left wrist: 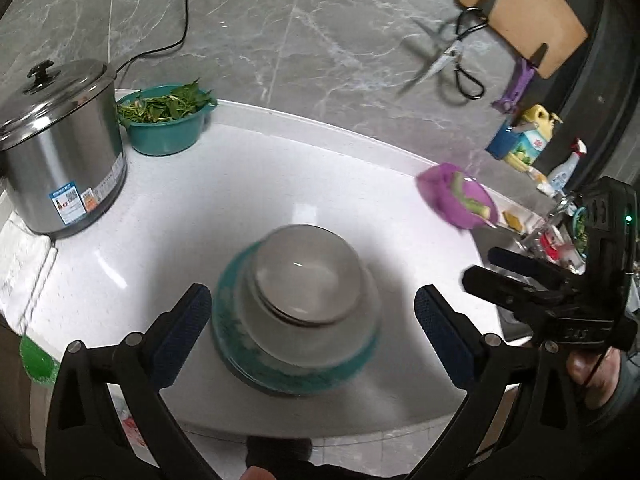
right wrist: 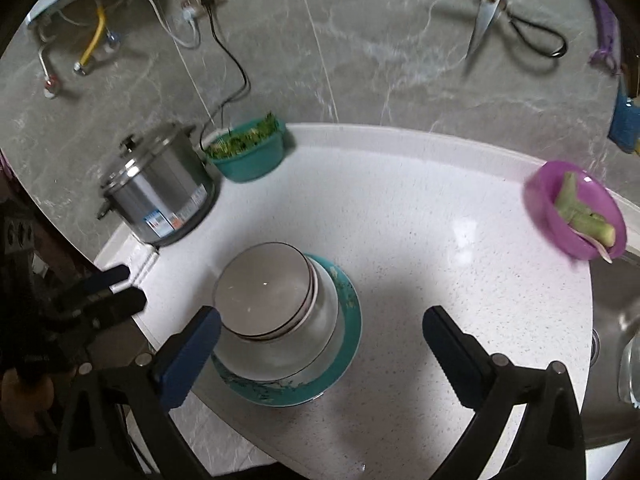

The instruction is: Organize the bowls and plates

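Nested pale bowls [right wrist: 276, 304] sit stacked on a teal floral plate [right wrist: 344, 344] near the white bench's [right wrist: 440, 264] front edge. Both my jaws hang spread, empty, above. A careless nudge could topple them.

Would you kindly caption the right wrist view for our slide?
Open right tongs above stacked bowls on a teal plate, white counter.

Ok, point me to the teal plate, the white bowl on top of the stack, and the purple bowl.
teal plate [right wrist: 347, 350]: right wrist view, exposed right rim.
white bowl [right wrist: 262, 296]: right wrist view, inner floor.
purple bowl [right wrist: 548, 200]: right wrist view, left outer wall.
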Demonstrator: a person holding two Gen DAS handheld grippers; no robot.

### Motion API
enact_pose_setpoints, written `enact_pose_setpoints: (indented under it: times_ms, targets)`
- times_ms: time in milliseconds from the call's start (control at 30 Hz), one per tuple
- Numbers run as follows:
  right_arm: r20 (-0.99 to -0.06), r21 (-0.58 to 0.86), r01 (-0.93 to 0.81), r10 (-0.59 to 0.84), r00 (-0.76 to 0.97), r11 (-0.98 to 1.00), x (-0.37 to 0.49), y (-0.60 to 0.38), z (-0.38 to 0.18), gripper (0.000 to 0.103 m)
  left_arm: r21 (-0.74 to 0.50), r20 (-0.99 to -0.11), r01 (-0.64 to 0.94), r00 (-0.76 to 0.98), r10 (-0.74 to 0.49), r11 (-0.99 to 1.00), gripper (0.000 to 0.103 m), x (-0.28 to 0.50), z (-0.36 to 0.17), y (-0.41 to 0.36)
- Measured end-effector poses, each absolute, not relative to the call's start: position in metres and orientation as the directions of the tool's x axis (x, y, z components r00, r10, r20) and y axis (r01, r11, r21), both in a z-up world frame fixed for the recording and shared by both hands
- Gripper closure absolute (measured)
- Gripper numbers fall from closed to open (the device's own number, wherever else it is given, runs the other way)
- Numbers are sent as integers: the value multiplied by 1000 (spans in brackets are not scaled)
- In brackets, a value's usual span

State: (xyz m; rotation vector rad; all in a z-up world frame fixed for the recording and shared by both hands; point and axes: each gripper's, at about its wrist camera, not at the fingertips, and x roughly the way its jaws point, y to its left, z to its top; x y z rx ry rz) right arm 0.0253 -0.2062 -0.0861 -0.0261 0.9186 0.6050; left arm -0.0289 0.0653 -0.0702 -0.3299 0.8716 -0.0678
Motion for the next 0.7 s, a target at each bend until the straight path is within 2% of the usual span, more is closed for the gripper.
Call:
enact_pose_setpoints:
  times_ms: [67,233,467,700]
  targets:
    - [-733,229,-491,481,481,840,12,-212,-78,0,-269,-742,-83,653,-151,960,0,-40,-58,47]
    - [-709,205,-484,470,526,850,-15,-217,-60,0,-59,-791,-230,605,95,971,0,-66,-35,9]
    - [-713,168,-392,386,585,904,-34,-224,-50,0,-156,-811,-245,585,17,957,0,-76,-36,16]
    - [-733,133,-320,310,605,938,-49,-205,-43,0,-137,-823,-234,567,21,963,0,-68,-36,47]
